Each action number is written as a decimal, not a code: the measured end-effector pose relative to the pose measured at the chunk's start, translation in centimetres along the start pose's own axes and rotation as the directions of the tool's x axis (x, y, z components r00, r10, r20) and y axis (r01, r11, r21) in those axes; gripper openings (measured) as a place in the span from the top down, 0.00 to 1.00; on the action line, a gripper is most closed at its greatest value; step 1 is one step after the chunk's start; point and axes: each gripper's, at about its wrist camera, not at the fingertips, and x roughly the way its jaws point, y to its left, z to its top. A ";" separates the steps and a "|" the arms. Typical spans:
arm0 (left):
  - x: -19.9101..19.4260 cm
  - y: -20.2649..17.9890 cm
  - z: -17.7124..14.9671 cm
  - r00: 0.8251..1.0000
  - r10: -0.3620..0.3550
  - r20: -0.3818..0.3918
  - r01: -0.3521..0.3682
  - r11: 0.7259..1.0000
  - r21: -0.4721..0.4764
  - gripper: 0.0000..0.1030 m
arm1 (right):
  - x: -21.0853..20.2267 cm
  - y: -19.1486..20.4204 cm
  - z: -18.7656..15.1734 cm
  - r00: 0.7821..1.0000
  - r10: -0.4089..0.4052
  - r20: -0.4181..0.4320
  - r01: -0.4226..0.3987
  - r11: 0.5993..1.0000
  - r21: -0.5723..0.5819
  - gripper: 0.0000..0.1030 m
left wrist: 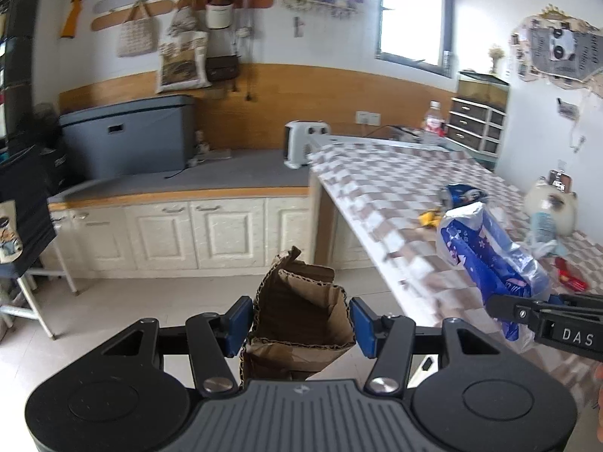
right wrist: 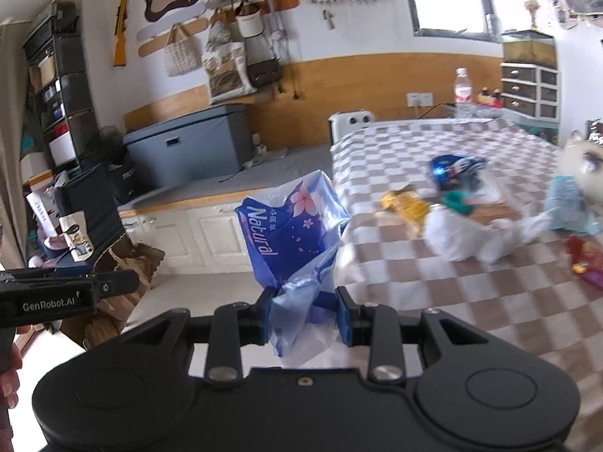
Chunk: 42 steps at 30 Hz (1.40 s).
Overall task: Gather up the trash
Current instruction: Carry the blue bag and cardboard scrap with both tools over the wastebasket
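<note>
We hold two pairs of tongs over the floor, just off the near edge of the checkered counter (right wrist: 433, 263). The left tongs (left wrist: 301, 320) are clamped on a torn cardboard box (left wrist: 301, 309), its open mouth facing up and away from us; the left pad presses the corrugated wall, while the right pad looks just apart from it, so the hold seems loose. The right tongs (right wrist: 305, 312) are closed on the crumpled tail of a blue plastic bag (right wrist: 294, 226), printed with blossoms and the word "Natural".

The relation that matters: seen from the left wrist, the bag (left wrist: 490, 260) hangs to the right of the box and above its mouth, well apart from it, with its long axis running up and away from the right tongs. Seen from the right wrist, the box (right wrist: 128, 263) lies left of the bag and lower. So we judge that the bag must travel left and down to meet the box mouth, or the box right and up; the right hand alone holds the bag.

More trash lies on the counter beyond the bag: a blue crushed can (right wrist: 452, 171), a yellow wrapper (right wrist: 407, 207), white plastic (right wrist: 463, 237) and a red wrapper (right wrist: 584, 260). The right tongs are nearer to all of it.
</note>
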 end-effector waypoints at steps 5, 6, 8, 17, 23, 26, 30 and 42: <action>0.7 2.7 -0.9 1.000 0.024 -0.007 -0.024 0.999 -0.047 0.45 | 2.9 2.9 -1.0 0.998 0.038 -0.047 -0.038 0.999 -0.014 0.67; 1.0 3.1 -1.0 1.000 0.027 -0.009 -0.027 0.998 -0.058 0.45 | 3.5 3.4 -1.2 0.997 0.044 -0.057 -0.045 0.999 -0.015 0.67; 2.0 3.9 -1.3 0.999 0.032 -0.018 -0.033 0.996 -0.078 0.45 | 5.0 4.4 -1.8 0.995 0.055 -0.080 -0.057 0.998 -0.012 0.67; 9.2 5.9 -4.0 0.994 0.049 -0.102 -0.063 0.987 -0.145 0.45 | 12.9 5.4 -5.5 0.982 0.043 -0.186 -0.040 0.999 0.020 0.67; 15.3 6.9 -7.4 0.979 0.059 -0.194 -0.098 0.975 -0.197 0.45 | 19.4 4.2 -8.9 0.960 0.017 -0.280 -0.007 0.999 0.035 0.67; 18.0 7.5 -9.4 0.967 0.066 -0.244 -0.127 0.962 -0.240 0.45 | 22.3 3.4 -10.7 0.947 0.017 -0.322 0.005 0.998 0.068 0.67; 21.9 7.9 -12.1 0.949 0.065 -0.307 -0.151 0.952 -0.266 0.45 | 25.7 2.6 -13.3 0.925 0.025 -0.379 0.011 0.996 0.092 0.67; 32.4 8.7 -22.0 0.876 0.112 -0.470 -0.270 0.920 -0.283 0.45 | 35.6 -1.6 -21.3 0.874 0.046 -0.484 0.084 0.966 0.243 0.67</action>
